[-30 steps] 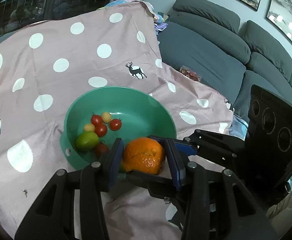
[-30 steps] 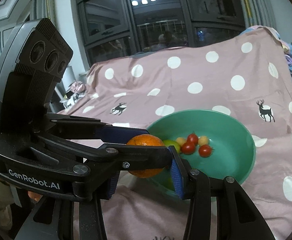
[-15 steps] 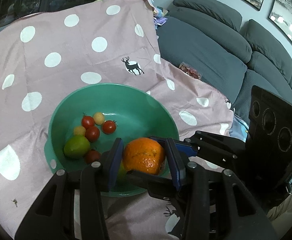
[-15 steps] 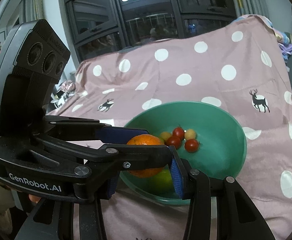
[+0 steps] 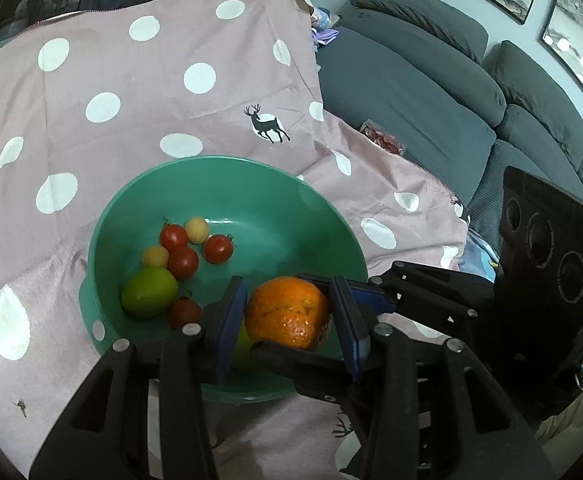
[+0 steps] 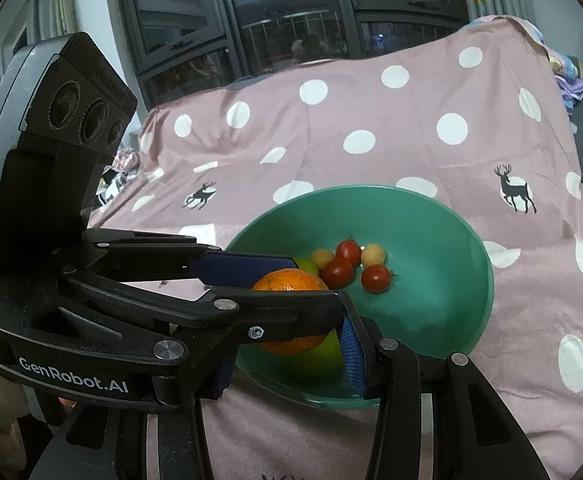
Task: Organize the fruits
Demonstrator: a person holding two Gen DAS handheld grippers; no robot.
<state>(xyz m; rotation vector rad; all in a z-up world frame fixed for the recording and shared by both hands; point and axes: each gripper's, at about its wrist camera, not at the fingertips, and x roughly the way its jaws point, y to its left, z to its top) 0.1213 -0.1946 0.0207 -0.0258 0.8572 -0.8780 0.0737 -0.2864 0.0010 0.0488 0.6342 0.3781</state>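
A pink polka-dot cloth (image 5: 139, 92) with deer prints covers the surface in front of you, with a grey sofa (image 5: 431, 80) at the upper right of the left-wrist frame. Left of centre sits your green bowl (image 5: 275, 216), holding a lime (image 5: 149, 291), small red tomatoes (image 5: 183, 263) and yellow ones. At lower centre, over the bowl's near rim, both your grippers close on one orange (image 5: 287, 312): your left gripper (image 5: 289, 316) pinches it side to side, partly open, and your right gripper (image 5: 331, 312) reaches in from the right, gripping it across the other way.
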